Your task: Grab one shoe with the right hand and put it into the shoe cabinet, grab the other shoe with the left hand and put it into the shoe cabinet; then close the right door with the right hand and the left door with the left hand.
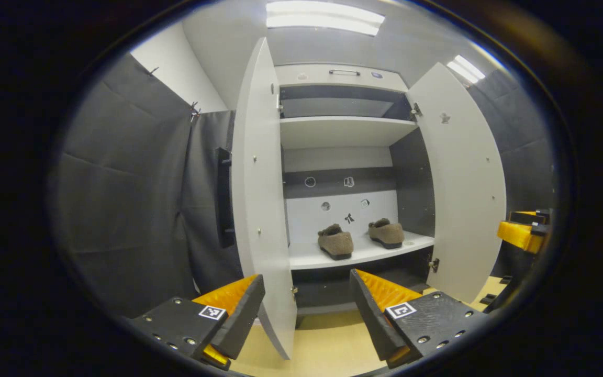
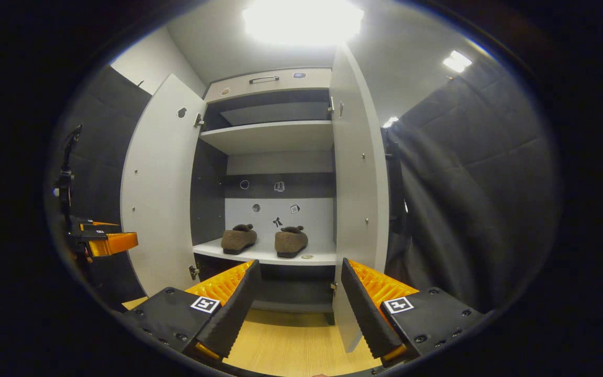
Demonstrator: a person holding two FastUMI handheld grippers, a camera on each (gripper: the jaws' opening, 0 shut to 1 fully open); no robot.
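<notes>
Black cloth is framing the shoe cabinet (image 2: 267, 84); both shoes (image 2: 238, 239) (image 2: 291, 241) are sitting mid-frame on its shelf. Right gripper (image 2: 297, 293) is hanging spread, empty (left gripper (image 1: 306, 306) likewise), straddling the right door (image 2: 356, 199): nudge its edge inward.

Both doors (image 1: 259, 199) (image 2: 356, 199) swung wide; cabinet (image 1: 341, 131) opening unobstructed between them.

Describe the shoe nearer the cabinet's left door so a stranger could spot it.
Find the tall shoe cabinet with both doors open. Two brown fuzzy shoes sit on its white lower shelf. Yours is the left shoe, nearer the shelf's front edge than the right shoe.
</notes>
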